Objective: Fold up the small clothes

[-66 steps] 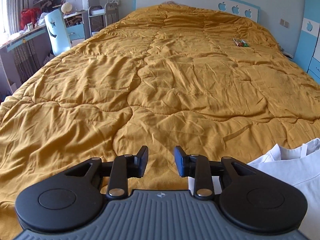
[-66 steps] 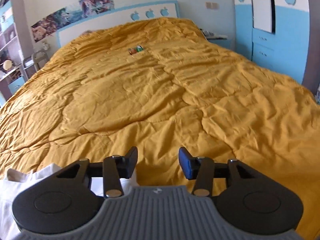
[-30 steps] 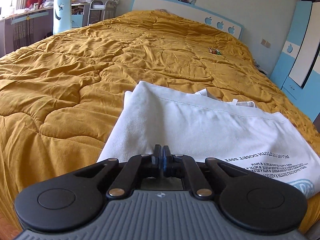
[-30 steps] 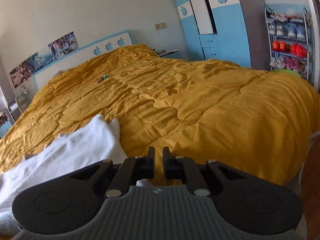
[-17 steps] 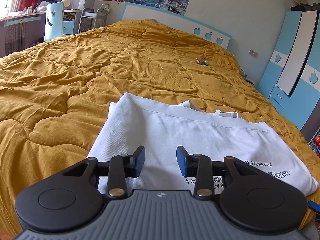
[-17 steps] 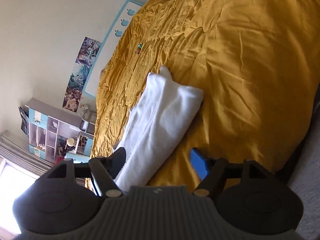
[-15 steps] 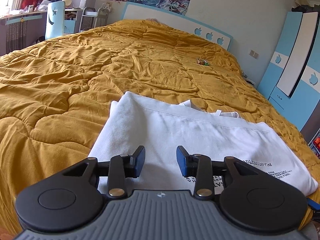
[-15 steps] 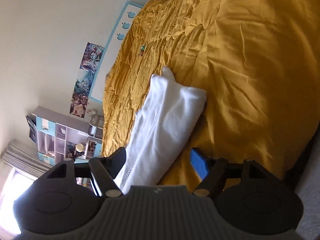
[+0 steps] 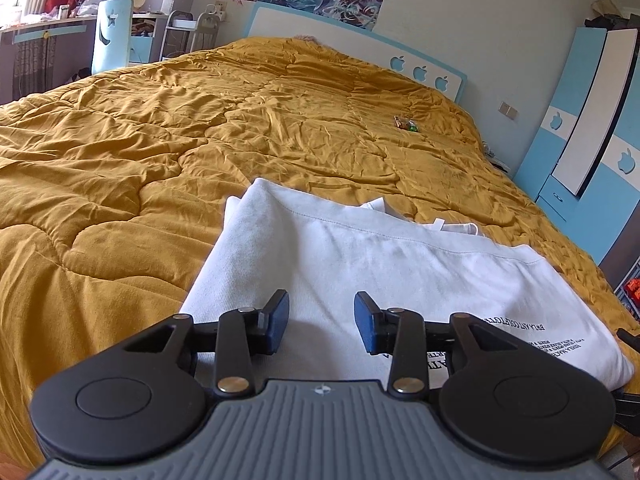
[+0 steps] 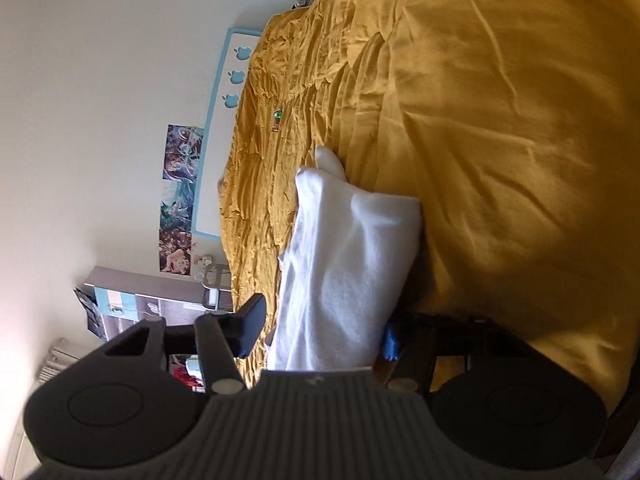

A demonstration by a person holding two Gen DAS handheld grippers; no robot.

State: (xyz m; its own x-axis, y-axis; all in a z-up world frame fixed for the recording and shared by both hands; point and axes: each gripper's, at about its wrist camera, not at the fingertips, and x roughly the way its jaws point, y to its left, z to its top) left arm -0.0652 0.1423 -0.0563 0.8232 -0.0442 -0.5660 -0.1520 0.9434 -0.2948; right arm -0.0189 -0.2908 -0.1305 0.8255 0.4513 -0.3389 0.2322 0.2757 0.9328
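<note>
On near edge of quilt [image 9: 160,152], white shirt [image 9: 360,256] lies folded flat, print at right. My left gripper [image 9: 322,318] hangs over its near hem, jaws wide apart, nothing held. My right gripper [image 10: 320,328] is rolled sideways at shirt's right end, jaws apart with cloth between them, not clamped as far as I can tell. Shirt looks light, soft, floppy; I'd pinch through all layers at edge corners. Small wrapper [image 9: 406,123] lies far off.
</note>
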